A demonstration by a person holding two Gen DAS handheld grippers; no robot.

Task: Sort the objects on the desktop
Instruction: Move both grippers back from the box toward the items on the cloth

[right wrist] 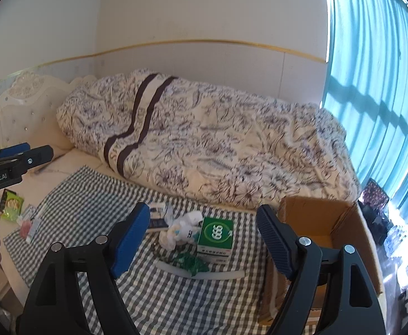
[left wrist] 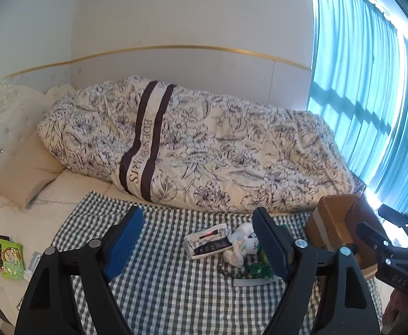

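A pile of small objects lies on a green checked cloth (left wrist: pixel 162 287) (right wrist: pixel 92 203) spread on the bed. It holds a green box (right wrist: pixel 215 234) printed 999, a white plush toy (right wrist: pixel 183 227) (left wrist: pixel 243 244), a white and dark box (left wrist: pixel 208 241) (right wrist: pixel 157 220), crumpled green wrapping (right wrist: pixel 194 262) (left wrist: pixel 258 269), a grey strip (right wrist: pixel 201 275) (left wrist: pixel 252 282) and a dark chain (left wrist: pixel 227 272). An open cardboard box (right wrist: pixel 315 223) (left wrist: pixel 335 223) stands at the cloth's right end. My left gripper (left wrist: pixel 198 240) and right gripper (right wrist: pixel 204 240) both hover open above the pile, holding nothing.
A floral duvet (left wrist: pixel 204 145) is bunched along the far side of the bed against the wall. Snack packets and papers (left wrist: pixel 11 256) (right wrist: pixel 12 203) lie left of the cloth. A pillow (left wrist: pixel 28 170) and headboard are at the left; blue curtains (right wrist: pixel 385 97) at the right.
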